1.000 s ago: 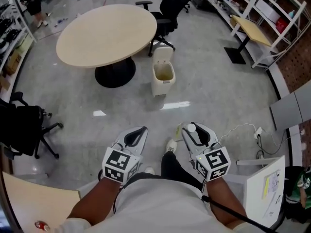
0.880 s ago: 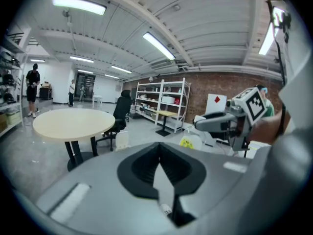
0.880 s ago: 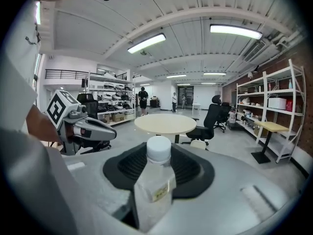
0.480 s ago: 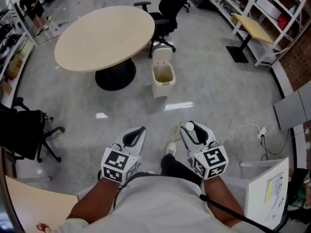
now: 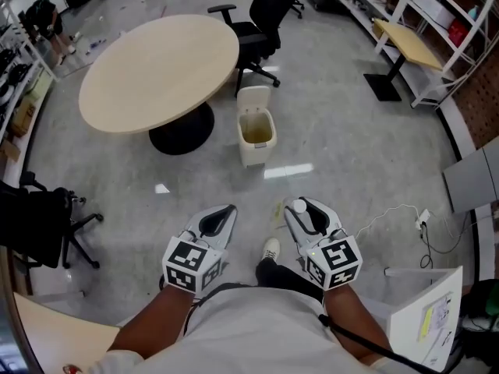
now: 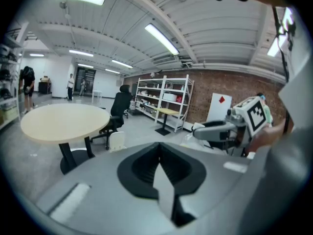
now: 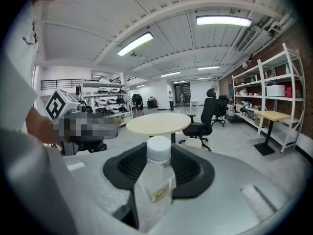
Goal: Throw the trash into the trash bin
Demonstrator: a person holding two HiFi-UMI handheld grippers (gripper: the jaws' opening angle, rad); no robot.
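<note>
Standing cap-up, the clear bottle is clamped between the fingers of the right gripper, well apart from the open trash bin on the floor. If it were released early, the bin would likely be missed. The left gripper is carried with its fingers pressed together, empty.

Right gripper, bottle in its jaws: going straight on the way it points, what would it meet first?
Probably the open trash bin beside the round table; only floor lies between it and the right gripper. Depth is unclear.
</note>
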